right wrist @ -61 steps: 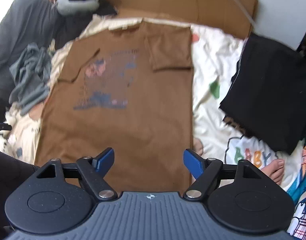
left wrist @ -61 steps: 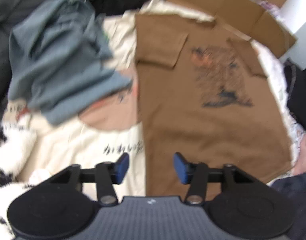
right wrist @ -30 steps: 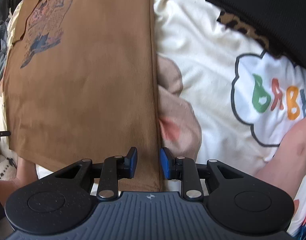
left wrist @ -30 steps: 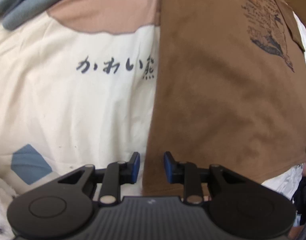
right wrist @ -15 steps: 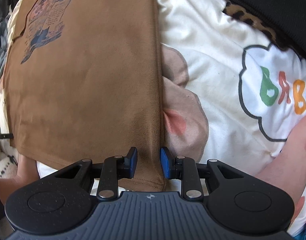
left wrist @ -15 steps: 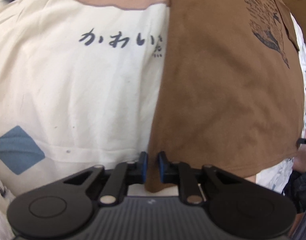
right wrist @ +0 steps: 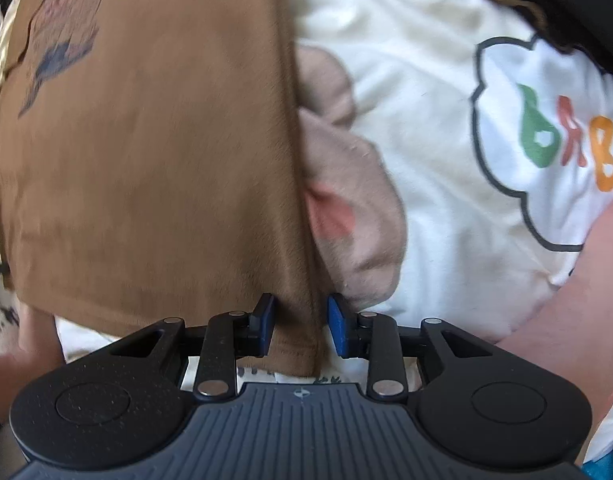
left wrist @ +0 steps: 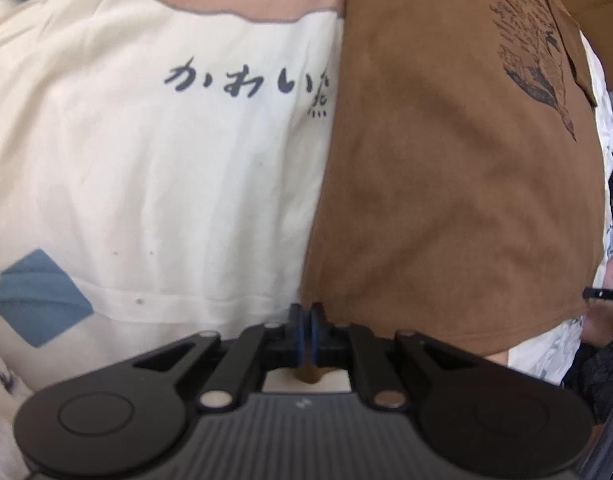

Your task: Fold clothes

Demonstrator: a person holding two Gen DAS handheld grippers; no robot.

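A: Nearest the lens?
B: Left gripper [left wrist: 305, 334], pads pinched together on the near left hem corner of the shirt [left wrist: 446, 184]; its jaws have just eased slightly. Right gripper [right wrist: 300, 330] stands part open astride the near right corner, pads not pressing the cloth.

A: Farther out?
B: The shirt lies flat, print up, on the blanket [left wrist: 166, 168]; both side edges look straight, sleeves apparently turned in.

A: Progress?
B: Probably mid-task: the hem-to-collar fold remains.

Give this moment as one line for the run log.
step: grasp hem corners | left gripper: shut on shirt | right gripper: open, shirt edge between fingers
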